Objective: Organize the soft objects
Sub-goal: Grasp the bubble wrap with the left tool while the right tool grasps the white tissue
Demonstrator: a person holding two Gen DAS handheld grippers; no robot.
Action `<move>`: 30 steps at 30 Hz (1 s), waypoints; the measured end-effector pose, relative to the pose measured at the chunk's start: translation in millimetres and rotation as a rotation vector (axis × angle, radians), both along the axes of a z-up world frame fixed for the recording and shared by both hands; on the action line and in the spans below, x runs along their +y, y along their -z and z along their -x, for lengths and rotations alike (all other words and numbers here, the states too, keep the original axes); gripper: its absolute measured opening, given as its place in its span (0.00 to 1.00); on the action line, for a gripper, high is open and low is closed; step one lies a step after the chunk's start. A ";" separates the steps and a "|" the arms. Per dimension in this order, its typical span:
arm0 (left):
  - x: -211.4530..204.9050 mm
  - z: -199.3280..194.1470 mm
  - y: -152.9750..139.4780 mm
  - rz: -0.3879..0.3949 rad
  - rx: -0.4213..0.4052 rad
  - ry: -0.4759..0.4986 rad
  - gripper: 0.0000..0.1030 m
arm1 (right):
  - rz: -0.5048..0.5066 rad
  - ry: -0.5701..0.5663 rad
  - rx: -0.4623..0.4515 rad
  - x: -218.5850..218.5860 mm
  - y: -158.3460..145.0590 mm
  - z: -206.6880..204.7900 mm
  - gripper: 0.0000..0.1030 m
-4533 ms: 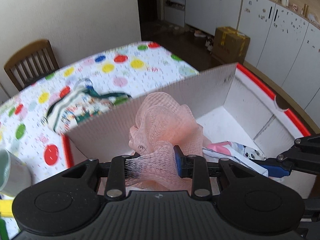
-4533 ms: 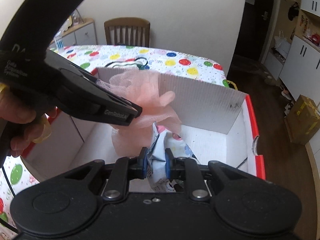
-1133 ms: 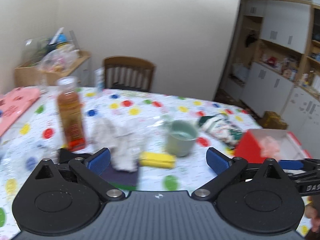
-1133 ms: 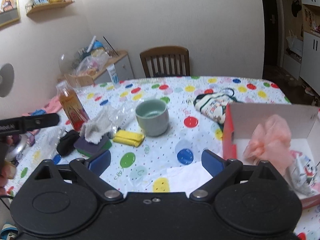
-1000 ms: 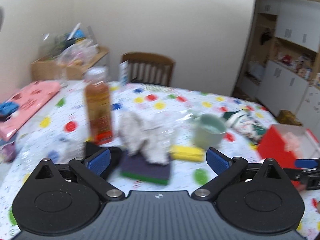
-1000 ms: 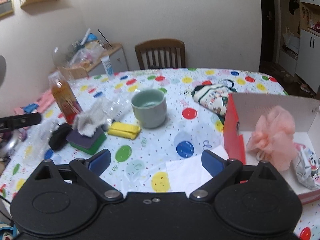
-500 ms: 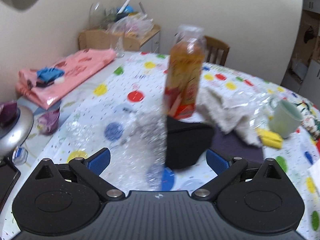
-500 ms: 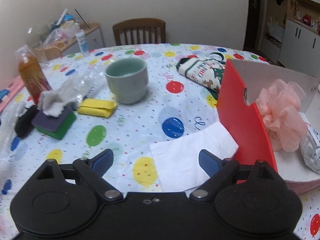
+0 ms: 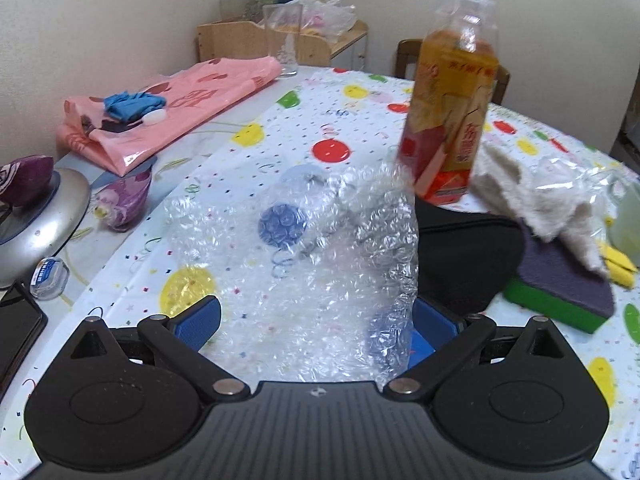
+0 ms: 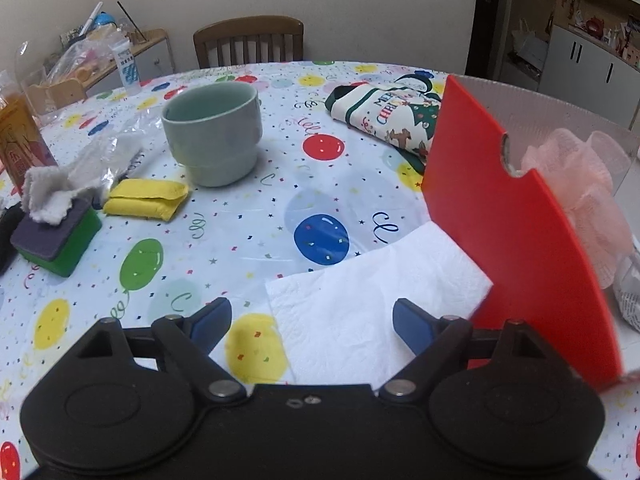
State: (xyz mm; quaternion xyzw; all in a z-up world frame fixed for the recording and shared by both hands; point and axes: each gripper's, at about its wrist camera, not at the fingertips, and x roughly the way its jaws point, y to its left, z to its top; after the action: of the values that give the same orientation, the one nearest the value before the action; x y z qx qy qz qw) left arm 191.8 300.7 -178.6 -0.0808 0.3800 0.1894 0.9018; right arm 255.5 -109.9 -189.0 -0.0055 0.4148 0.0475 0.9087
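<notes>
A crumpled sheet of clear bubble wrap (image 9: 320,264) lies on the dotted tablecloth, right under my left gripper (image 9: 316,320). That gripper is open, and the wrap rises between its blue pads without being pinched. My right gripper (image 10: 312,322) hangs over a white paper napkin (image 10: 372,300) beside the red wall of the box (image 10: 516,248). Its jaws are closing but stand wide, and the pads do not touch the napkin. A pink mesh puff (image 10: 588,200) and a printed soft pack (image 10: 630,288) lie inside the box.
An orange drink bottle (image 9: 452,100), a black pouch (image 9: 464,256), a purple-green sponge (image 9: 560,292) under a white cloth (image 9: 532,200) and a yellow cloth (image 10: 144,198) crowd the table's left part. A green cup (image 10: 216,132) and a Christmas pouch (image 10: 388,116) stand farther back. A pink bag (image 9: 168,108) lies far left.
Both grippers have sunk toward the table. The left one swung left from the sponge and cup to the bubble wrap. The right one closed in on the napkin and its jaws narrowed a little.
</notes>
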 end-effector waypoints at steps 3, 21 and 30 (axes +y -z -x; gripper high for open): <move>2.9 -1.1 5.3 -0.006 0.008 -0.015 0.99 | 0.012 0.007 0.007 3.2 5.3 -5.5 0.82; 12.5 3.4 5.9 0.033 0.015 -0.067 0.46 | 0.045 0.045 -0.009 3.6 13.9 -6.0 0.47; 5.1 5.3 -5.2 0.027 0.014 -0.036 0.18 | 0.062 0.034 -0.009 2.1 9.9 -7.7 0.10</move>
State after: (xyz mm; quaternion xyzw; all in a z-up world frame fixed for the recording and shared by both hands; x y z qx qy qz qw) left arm 186.5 305.8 -173.5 -0.0982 0.3873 0.2008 0.8944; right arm 263.2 -107.8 -198.9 -0.0268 0.4121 0.0192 0.9106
